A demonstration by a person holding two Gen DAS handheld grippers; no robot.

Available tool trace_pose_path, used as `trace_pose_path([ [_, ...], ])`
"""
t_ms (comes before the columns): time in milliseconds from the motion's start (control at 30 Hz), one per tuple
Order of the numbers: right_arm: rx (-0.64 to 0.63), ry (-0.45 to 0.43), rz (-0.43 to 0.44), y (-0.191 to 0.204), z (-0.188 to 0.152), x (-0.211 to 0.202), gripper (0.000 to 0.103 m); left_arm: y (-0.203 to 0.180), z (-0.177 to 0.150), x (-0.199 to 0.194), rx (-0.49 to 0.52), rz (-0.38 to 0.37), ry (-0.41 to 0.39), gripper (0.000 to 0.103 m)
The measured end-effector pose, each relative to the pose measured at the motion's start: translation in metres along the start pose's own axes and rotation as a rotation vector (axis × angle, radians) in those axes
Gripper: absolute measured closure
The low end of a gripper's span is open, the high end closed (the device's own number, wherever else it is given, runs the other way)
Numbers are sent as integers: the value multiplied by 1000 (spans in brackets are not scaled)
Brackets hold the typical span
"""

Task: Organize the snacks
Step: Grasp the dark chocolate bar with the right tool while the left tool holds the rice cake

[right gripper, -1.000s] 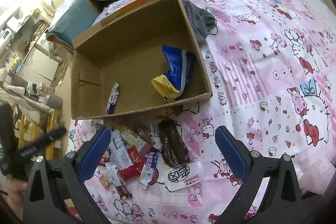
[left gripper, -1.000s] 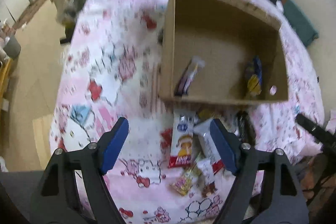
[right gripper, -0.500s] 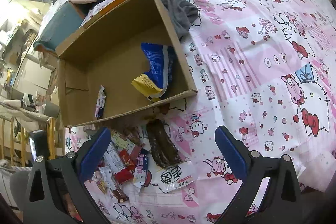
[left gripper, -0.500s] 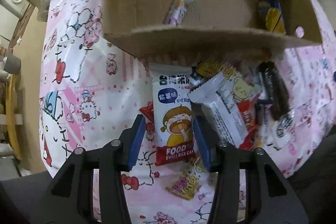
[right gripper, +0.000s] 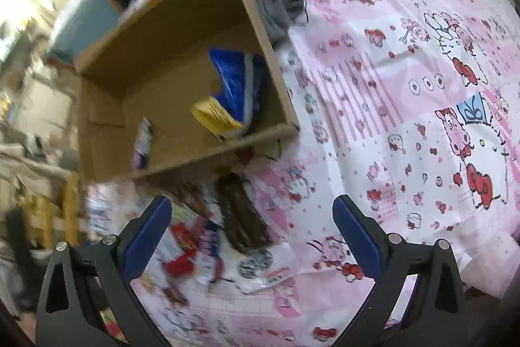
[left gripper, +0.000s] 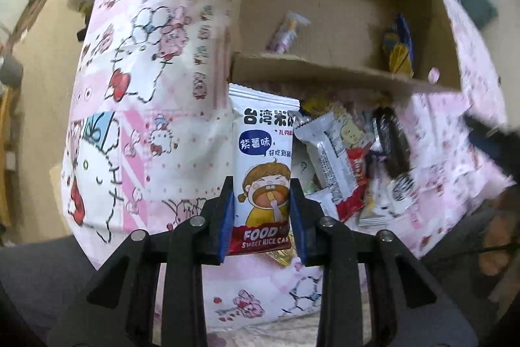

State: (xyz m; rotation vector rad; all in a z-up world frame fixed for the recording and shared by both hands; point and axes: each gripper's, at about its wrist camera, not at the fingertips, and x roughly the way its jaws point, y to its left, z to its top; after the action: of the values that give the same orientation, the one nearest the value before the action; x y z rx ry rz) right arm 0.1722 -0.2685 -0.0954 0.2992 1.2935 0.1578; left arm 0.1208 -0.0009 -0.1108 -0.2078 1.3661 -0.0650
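Observation:
My left gripper [left gripper: 261,217] is shut on a white rice cake packet [left gripper: 263,152] with a cartoon child, gripping its lower end. The packet lies at the left edge of a pile of snacks [left gripper: 344,158] in front of an open cardboard box [left gripper: 325,73]. Inside the box lie a small purple-white bar [left gripper: 286,31] and a blue and yellow bag [left gripper: 399,47]. My right gripper [right gripper: 252,236] is open and empty above the snack pile [right gripper: 208,243], near a dark brown packet [right gripper: 240,217]. The box [right gripper: 276,60] holds the blue and yellow bag [right gripper: 230,96].
A pink cartoon-print sheet [right gripper: 406,86] covers the bed. A grey cloth [right gripper: 279,5] lies by the box's far right corner. Floor and furniture [left gripper: 29,54] lie beyond the bed's left edge. A white wrapper [right gripper: 266,265] lies in front of the dark packet.
My left gripper has come down to the pile and closed on the rice cake packet. My right gripper stayed open and shifted closer to the pile.

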Motion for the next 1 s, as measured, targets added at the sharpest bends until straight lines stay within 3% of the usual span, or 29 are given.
trace_pose_path([
  [100, -124, 123, -202, 9, -8, 37, 4, 9, 5, -7, -24, -12, -22, 76],
  [200, -171, 220, -187, 18, -16, 63, 7, 12, 10, -12, -29, -18, -37, 76],
  [400, -340, 268, -220, 47, -28, 91, 5, 11, 15, -8, -31, -20, -46, 76],
  [633, -366, 272, -265, 47, -33, 117, 2, 18, 16, -10, -61, -38, -41, 76],
  [667, -373, 268, -260, 47, -33, 118, 4, 18, 16, -9, -63, -39, -41, 76],
  [700, -384, 266, -247, 48, -34, 118, 16, 18, 16, -9, -65, -40, -41, 76],
  [733, -403, 259, -231, 54, -34, 117, 34, 18, 16, -10, -64, -40, -42, 76],
  [767, -422, 253, -219, 59, -36, 113, 38, 17, 16, -10, -64, -40, -43, 76],
  [1000, -329, 243, -137, 47, -43, 95, 46, 19, 16, -10, -70, -35, -44, 76],
])
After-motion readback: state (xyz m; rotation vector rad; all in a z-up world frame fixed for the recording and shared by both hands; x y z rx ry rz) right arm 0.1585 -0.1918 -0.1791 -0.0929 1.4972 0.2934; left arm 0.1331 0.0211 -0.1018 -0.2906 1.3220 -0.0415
